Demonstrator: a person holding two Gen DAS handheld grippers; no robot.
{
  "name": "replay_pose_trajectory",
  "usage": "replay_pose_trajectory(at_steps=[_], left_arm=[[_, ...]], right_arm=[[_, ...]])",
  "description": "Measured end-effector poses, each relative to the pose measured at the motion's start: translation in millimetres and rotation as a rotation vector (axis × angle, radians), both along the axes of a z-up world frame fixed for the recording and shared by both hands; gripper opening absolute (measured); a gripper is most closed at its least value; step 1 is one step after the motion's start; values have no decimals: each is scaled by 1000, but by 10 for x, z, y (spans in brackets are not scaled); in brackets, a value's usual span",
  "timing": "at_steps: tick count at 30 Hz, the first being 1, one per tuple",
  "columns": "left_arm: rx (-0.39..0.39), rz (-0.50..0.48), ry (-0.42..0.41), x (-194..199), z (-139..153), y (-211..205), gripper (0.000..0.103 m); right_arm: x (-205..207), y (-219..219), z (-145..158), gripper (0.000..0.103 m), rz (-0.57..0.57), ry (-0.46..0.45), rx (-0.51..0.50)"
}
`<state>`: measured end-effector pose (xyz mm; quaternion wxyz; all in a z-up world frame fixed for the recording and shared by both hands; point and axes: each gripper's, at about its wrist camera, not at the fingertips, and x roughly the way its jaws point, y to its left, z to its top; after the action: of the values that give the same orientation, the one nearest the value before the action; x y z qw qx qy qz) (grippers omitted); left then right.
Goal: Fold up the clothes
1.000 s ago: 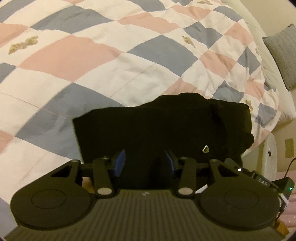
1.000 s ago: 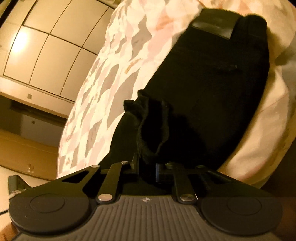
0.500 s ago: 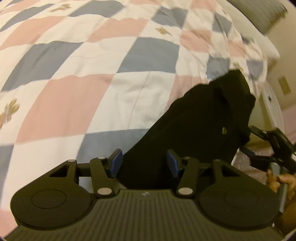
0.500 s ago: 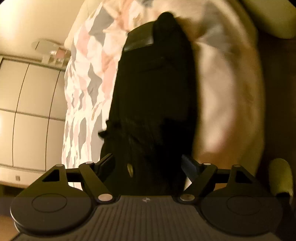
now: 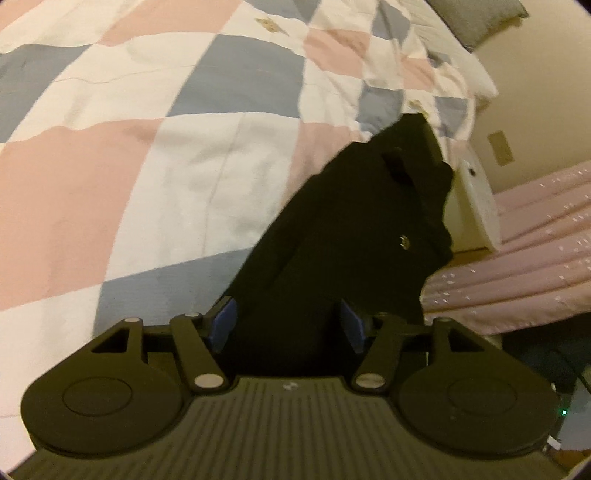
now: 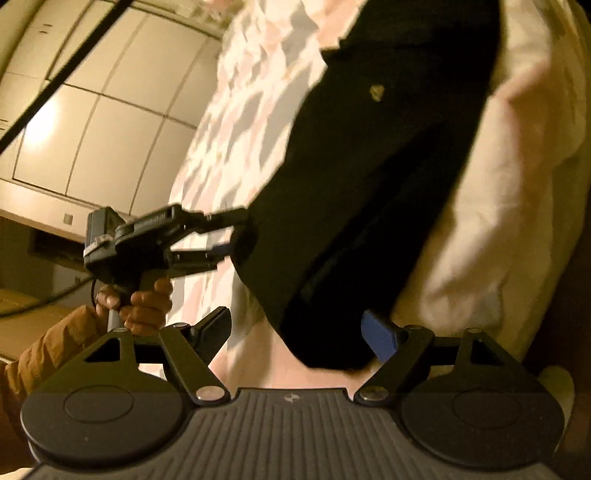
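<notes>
A black pair of trousers (image 5: 351, 229) lies folded near the edge of a bed with a pink, blue and white checked quilt (image 5: 147, 166). My left gripper (image 5: 287, 325) straddles one end of it, blue pads apart and black cloth filling the gap. The right wrist view shows the same trousers (image 6: 369, 166) with a small brass button, and the left gripper (image 6: 225, 236) at their far edge, one finger above and one below. My right gripper (image 6: 297, 332) is open wide, the trousers' near corner hanging between its fingers without touching the pads.
A grey pillow (image 5: 480, 14) lies at the head of the bed. Beside the bed are a white appliance (image 5: 480, 192) and pink fabric (image 5: 535, 258). A hand (image 6: 136, 295) in an orange sleeve (image 6: 44, 350) holds the left gripper. Pale wardrobe doors (image 6: 92, 129) stand behind.
My right gripper let go of the bunched black cloth and opened wide. My left gripper's pads have spread a little. Both views swung along the trousers.
</notes>
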<state>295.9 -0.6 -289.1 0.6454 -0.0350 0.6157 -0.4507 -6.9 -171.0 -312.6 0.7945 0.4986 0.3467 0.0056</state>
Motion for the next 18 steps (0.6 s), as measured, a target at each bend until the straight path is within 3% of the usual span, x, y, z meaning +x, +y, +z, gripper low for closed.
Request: replay_pose_trajectory(at_steps=[5, 8, 11, 13, 14, 16, 18], left_arm=[[-54, -120, 35, 75, -40, 25, 53], [-61, -218, 43, 106, -86, -25, 50], [-74, -308, 40, 133, -134, -71, 37], [-101, -348, 31, 148, -97, -40, 23], [-118, -366, 26, 149, -61, -13, 21], [-160, -391, 11, 125, 65, 74, 17], [-202, -409, 4, 88, 186, 197, 16]], right_arm=[[84, 72, 74, 80, -106, -98, -77], [125, 143, -51, 79, -106, -110, -34], [75, 133, -155, 72, -131, -84, 27], [16, 104, -167, 57, -179, -90, 87], [-21, 85, -158, 53, -197, -97, 117], [-91, 61, -126, 33, -190, -107, 162], [-127, 124, -115, 27, -147, -111, 190]])
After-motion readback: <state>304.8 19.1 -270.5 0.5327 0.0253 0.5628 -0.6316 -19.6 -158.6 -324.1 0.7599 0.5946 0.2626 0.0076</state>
